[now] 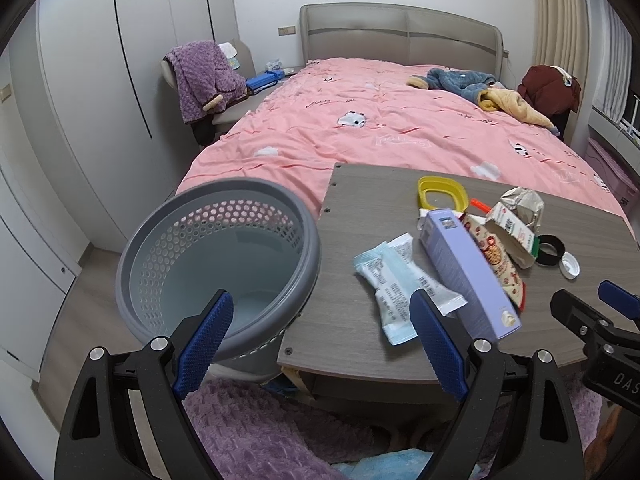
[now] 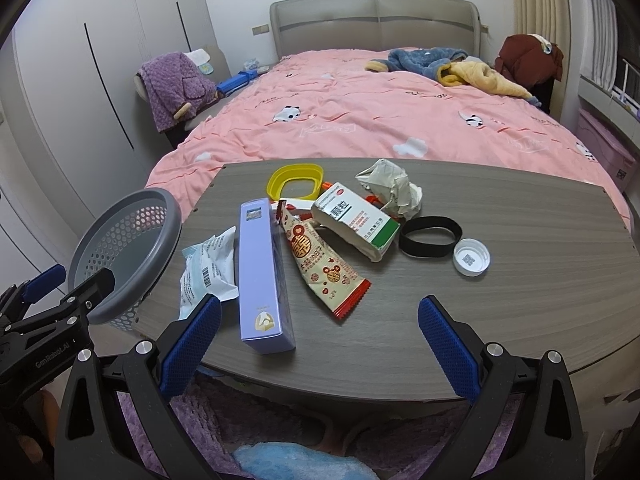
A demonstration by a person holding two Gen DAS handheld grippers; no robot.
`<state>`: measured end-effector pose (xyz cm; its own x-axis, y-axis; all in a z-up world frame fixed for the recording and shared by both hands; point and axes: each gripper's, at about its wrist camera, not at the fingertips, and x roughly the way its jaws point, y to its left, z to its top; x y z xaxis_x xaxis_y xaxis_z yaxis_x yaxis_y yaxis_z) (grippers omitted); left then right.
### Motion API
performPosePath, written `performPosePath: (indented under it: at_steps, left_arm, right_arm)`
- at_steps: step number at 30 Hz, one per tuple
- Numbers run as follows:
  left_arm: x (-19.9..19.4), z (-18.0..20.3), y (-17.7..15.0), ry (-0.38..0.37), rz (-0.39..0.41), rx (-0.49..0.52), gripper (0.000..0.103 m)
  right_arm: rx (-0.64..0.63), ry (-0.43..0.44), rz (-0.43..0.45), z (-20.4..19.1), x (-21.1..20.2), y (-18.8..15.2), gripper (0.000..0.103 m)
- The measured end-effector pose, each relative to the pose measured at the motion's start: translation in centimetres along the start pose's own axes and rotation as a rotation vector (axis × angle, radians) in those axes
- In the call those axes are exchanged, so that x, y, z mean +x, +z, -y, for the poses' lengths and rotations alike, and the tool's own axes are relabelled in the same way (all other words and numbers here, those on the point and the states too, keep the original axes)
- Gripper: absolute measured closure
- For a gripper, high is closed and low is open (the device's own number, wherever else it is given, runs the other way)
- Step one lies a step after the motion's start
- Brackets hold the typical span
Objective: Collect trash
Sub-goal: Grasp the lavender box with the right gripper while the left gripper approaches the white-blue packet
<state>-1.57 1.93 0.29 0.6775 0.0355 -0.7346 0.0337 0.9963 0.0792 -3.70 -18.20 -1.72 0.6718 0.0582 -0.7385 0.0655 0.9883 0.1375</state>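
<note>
So the trash is all piled mid-table on the grey wood-grain tabletop [image 2: 500, 280], ahead of both grippers. The right gripper [image 2: 320, 322] hangs over the near edge with its blue pads wide apart and nothing between them; the long lavender cardboard box [image 2: 262, 276] lies just ahead of its left pad, and the red-and-cream printed snack wrapper [image 2: 320, 264] sits ahead, just right of the box. The left gripper [image 1: 322, 330] is spread open too, empty, straddling the table's left corner, with the round grey perforated plastic bin [image 1: 218, 264] right off that edge. The white carton with a green stripe [image 2: 356, 222] has Chinese print I can't really read; the left gripper's body says "Gen Robot.AI", I think. The table's right half is mostly bare.
</note>
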Motion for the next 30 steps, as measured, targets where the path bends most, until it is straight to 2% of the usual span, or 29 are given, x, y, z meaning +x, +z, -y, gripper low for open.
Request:
performPosePath:
  at_steps: [12, 13, 16, 25, 30]
  left_arm:
    - [3.2, -2.6, -0.8, 0.040, -0.059, -0.034, 0.017]
    - [3.4, -2.6, -0.8, 0.040, -0.062, -0.034, 0.017]
    - [4.0, -2.6, -0.8, 0.034, -0.069, -0.033, 0.017]
    - [4.8, -2.8, -0.8, 0.012, -0.076, -0.026, 0.017]
    - [5.2, -2.8, -0.8, 0.005, -0.084, -0.028, 0.017]
  right_arm:
    - [-0.081, 0.078, -0.056, -2.5, 4.2, 0.4, 0.008]
    - [-0.084, 0.082, -0.058, -2.6, 4.5, 0.6, 0.010]
    - [-0.094, 0.088, -0.076, -3.0, 5.4, 1.1, 0.025]
    - [-0.110, 0.093, -0.120, -3.9, 8.0, 1.5, 0.043]
    - [-0.117, 0.090, -0.138, -4.2, 8.8, 1.4, 0.056]
